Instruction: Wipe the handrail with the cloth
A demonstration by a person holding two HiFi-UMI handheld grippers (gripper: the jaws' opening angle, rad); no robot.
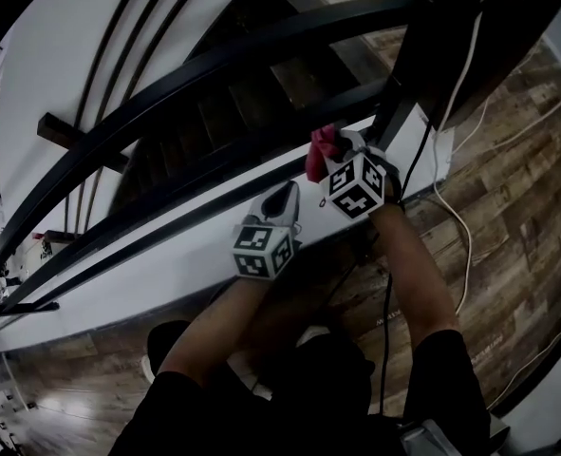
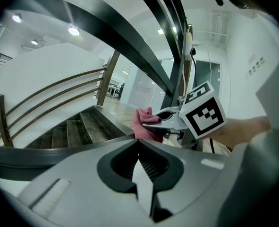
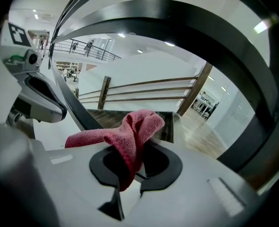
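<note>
The black handrail (image 1: 214,65) curves from lower left to upper right, with thinner black bars below it. My right gripper (image 1: 342,160) is shut on a red cloth (image 1: 320,150), held up beside a lower bar near the dark post (image 1: 403,84). In the right gripper view the cloth (image 3: 132,131) bunches out of the gripper (image 3: 138,148), with the handrail (image 3: 191,22) arching above it, apart. My left gripper (image 1: 282,202) is just left of and below the right one, shut with nothing in it (image 2: 139,143). It looks at the cloth (image 2: 144,122) and the handrail (image 2: 115,37).
Dark wooden stairs (image 1: 261,93) run behind the bars. A white stringer board (image 1: 166,255) lies under them. White cables (image 1: 460,207) trail over the wood floor (image 1: 517,255) at right. The person's arms and dark clothing (image 1: 299,388) fill the lower middle.
</note>
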